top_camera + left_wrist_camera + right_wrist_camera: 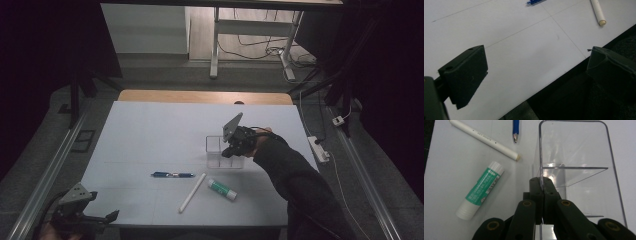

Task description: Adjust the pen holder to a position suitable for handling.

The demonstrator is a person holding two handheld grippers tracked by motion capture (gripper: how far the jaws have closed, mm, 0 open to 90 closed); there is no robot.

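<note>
Right hand-held gripper (543, 181) is pinching the near wall of the clear divided organizer (576, 157), which is standing on the white table (150, 135) beyond the glue stick (481, 190), white marker (484, 139) and blue pen (515, 128). Left hand-held gripper (536, 67) is hovering spread at the table's near corner. Judging by the grip, the organizer is being repositioned; next, releasing it and fetching an item

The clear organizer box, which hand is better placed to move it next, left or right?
Right, most likely. The right gripper is shut on a wall of the clear organizer box. The left gripper sits open at the table's near left corner, far from the box.
</note>
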